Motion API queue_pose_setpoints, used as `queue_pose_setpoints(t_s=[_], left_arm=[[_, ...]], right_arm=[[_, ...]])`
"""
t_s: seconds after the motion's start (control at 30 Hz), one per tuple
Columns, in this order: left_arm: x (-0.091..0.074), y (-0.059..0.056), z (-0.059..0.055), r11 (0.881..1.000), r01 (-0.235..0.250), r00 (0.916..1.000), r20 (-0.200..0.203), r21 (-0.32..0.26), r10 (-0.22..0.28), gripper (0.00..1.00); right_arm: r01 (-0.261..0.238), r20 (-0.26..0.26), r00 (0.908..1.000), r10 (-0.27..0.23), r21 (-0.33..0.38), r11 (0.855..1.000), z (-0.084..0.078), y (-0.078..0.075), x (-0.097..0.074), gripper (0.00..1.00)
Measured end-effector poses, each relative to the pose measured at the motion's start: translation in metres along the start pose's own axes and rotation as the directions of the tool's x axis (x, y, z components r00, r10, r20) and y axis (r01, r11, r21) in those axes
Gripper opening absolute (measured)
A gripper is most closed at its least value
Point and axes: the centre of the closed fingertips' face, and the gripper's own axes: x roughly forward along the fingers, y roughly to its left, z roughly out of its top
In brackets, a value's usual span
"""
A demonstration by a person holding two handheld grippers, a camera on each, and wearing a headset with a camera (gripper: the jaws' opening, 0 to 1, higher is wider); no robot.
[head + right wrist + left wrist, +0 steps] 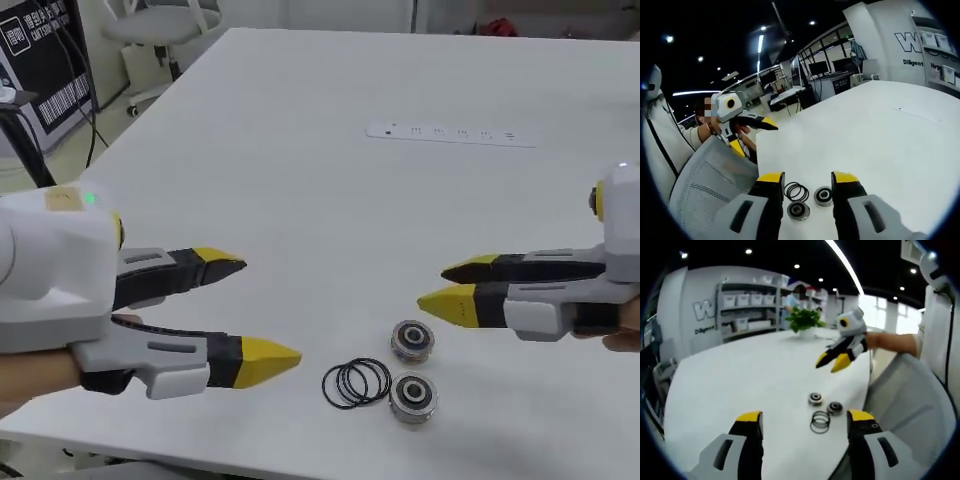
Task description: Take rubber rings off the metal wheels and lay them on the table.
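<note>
The left gripper (272, 310) hovers with jaws wide apart, holding nothing; the right gripper (432, 286) is also open and empty; between their tips, loose rubber rings (356, 383) lie on the table (330, 200), just beside two metal wheels (412, 340).

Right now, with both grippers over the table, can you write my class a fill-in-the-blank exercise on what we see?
1. The number of metal wheels on the white table is ____.
2. The rubber rings lying beside them are coloured ____.
3. The left gripper and the right gripper have tips coloured ____.
4. Neither gripper holds anything; the jaws of both stand ____.

Missing words: two; black; yellow; open.
</note>
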Motion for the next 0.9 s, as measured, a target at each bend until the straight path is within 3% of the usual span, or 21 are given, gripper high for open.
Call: queue_pose_setpoints(t_s=[0.3,0.43,0.57,0.73,0.9], left_arm=[[-0.010,0.001,0.003,1.000,-0.016,0.9998,0.010,0.013,0.016,0.73],[-0.014,0.000,0.000,0.999,-0.026,0.9997,0.002,0.022,0.026,0.76],[-0.020,0.000,-0.002,0.999,-0.031,0.9995,0.004,0.024,0.031,0.78],[-0.025,0.004,-0.007,0.999,-0.047,0.9989,0.007,0.013,0.047,0.80],[-0.029,0.012,-0.015,0.997,-0.081,0.9967,0.004,-0.005,0.081,0.89]], right_arm=[[0.002,0.019,0.9998,-0.001,-0.075,0.997,0.004,0.014,-0.024,0.41],[0.018,0.021,0.9996,-0.016,-0.077,0.997,-0.007,0.013,-0.040,0.45],[0.048,0.041,0.9981,-0.047,-0.034,0.998,-0.022,0.006,-0.056,0.52],[0.092,0.015,0.9957,-0.091,-0.041,0.995,-0.044,0.001,-0.068,0.65],[0.123,-0.010,0.9924,-0.123,0.005,0.992,-0.064,-0.001,-0.074,0.73]])
